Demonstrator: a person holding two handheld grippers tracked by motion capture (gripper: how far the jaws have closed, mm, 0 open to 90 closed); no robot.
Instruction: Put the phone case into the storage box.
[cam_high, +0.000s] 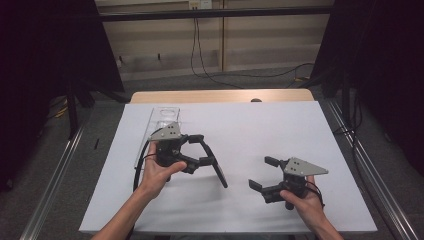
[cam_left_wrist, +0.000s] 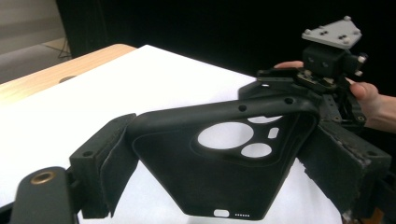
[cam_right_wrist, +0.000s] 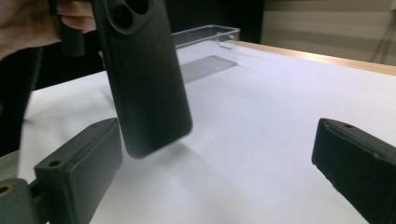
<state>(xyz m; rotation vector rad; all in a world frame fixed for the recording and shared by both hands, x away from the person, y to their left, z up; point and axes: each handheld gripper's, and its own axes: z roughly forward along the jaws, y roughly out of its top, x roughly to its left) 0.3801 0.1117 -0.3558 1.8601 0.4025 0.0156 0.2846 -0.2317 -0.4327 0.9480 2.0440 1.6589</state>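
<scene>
Left claw (cam_high: 202, 150) grasps the black phone case (cam_left_wrist: 219, 168) by its sides; right claw (cam_high: 261, 172) gapes just beside it. Judged best: close squarely on the case's free end.

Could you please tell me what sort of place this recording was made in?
Probably a lab recording station: a white-covered wooden table, black curtains on both sides, and loose cables on the grey floor along a plain wall.
</scene>
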